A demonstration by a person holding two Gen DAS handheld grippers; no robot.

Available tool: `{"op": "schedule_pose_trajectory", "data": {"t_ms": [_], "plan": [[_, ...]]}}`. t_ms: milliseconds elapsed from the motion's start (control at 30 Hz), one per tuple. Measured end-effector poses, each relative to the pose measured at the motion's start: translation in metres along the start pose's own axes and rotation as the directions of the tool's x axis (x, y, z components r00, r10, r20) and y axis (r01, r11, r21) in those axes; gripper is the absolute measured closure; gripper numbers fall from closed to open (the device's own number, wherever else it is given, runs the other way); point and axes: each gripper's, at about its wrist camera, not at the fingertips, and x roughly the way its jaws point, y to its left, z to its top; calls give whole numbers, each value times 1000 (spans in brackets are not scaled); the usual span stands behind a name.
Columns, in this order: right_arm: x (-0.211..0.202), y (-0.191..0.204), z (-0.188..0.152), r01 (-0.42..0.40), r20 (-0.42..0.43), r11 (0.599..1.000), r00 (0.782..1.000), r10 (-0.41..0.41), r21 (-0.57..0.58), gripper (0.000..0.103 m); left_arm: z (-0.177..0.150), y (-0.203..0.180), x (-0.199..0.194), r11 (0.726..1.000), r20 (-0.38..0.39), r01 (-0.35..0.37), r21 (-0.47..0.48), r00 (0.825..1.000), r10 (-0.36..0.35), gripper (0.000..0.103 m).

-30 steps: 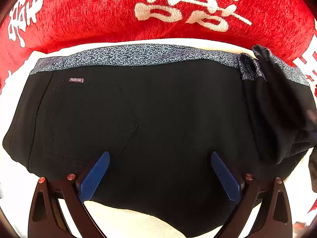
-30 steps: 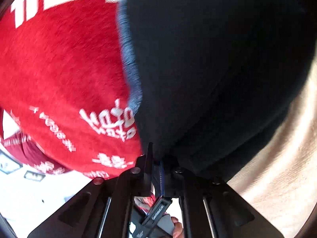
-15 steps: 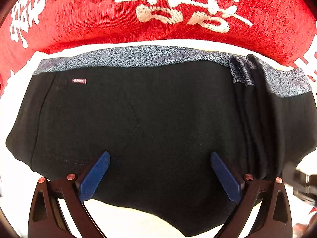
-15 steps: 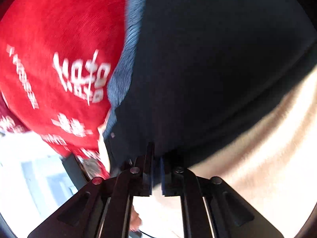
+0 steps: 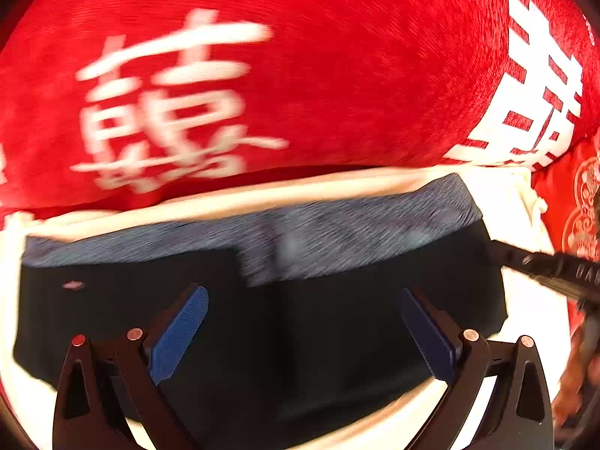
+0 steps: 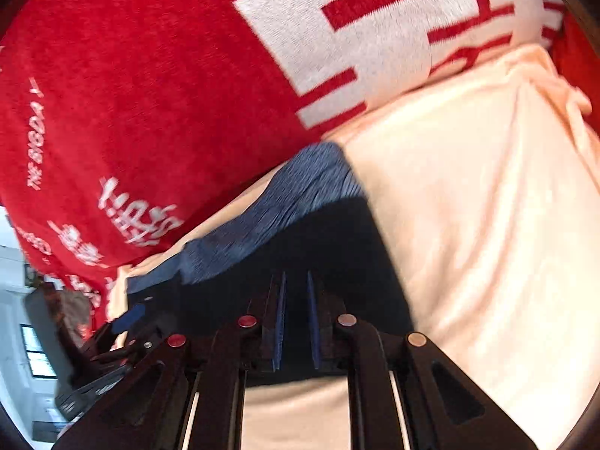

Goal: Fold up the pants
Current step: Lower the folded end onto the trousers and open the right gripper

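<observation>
The black pants (image 5: 300,356) lie folded on the cream sheet (image 5: 337,187), grey waistband (image 5: 337,232) towards the red blanket. My left gripper (image 5: 303,294) hovers open above them, its blue pads wide apart with nothing between them. In the right wrist view the pants (image 6: 337,243) and waistband (image 6: 300,191) lie below my right gripper (image 6: 296,273). Its jaws stand a narrow gap apart and hold no fabric. The right gripper's tip (image 5: 543,266) reaches in at the pants' right edge in the left wrist view. The picture is blurred by motion.
A thick red blanket (image 5: 337,75) with white characters is bunched up just behind the waistband, and it fills the upper left of the right wrist view (image 6: 150,93). Bare cream sheet (image 6: 468,225) stretches to the right of the pants. The left gripper's body (image 6: 127,318) shows at lower left.
The right gripper has let go of the pants fabric, rolled and pulled back. The raised side flap now lies flat. The left gripper has drawn up and away, so the pants look smaller.
</observation>
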Motion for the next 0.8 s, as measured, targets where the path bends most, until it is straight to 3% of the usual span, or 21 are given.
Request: {"op": "schedule_pose_trajectory", "data": {"t_ms": [33,100,133,167,200,300,367,467,567,600,700,800], "plan": [[5,-6,3,-6,-9,1000,1000,6,-1,90,1,-5,12,1000,-20,-18,1,1000,18,1],[27,-18,-5,11,-85,1000,996,-10,2,90,-7,-10,48,993,-130,-116,18,985,117,0],[32,-25,-10,-4,-108,1000,994,5,16,90,-16,-1,57,996,-151,-79,-38,986,72,0],[33,-31,-19,-47,-108,998,993,51,37,90,-21,6,52,995,-110,-50,-80,993,41,0],[32,-33,-27,-76,-94,996,992,79,42,90,-25,7,50,997,-120,-55,-60,992,48,0],[29,-26,-36,-71,-106,997,992,69,-11,90,-37,11,37,997,-112,-64,-31,992,61,0],[26,-22,-39,-67,-132,997,989,63,-23,90,-47,20,25,996,-117,-60,-60,992,53,0],[22,-13,-45,-71,-194,997,979,61,-42,90,-71,39,-4,989,-88,-107,-102,991,98,0],[13,6,-53,-64,-217,991,975,37,-119,89,-93,63,-26,973,-95,-132,-190,989,116,0],[13,15,-53,-69,-218,987,975,35,-147,88,-100,72,-31,965,-101,-146,-218,987,126,0],[25,58,-43,-82,-197,962,980,30,-262,70,-115,90,-38,947,-102,-171,-271,984,148,0],[52,88,-33,-122,-193,952,979,68,-281,67,-127,106,-43,933,-106,-193,-303,980,168,0]]}}
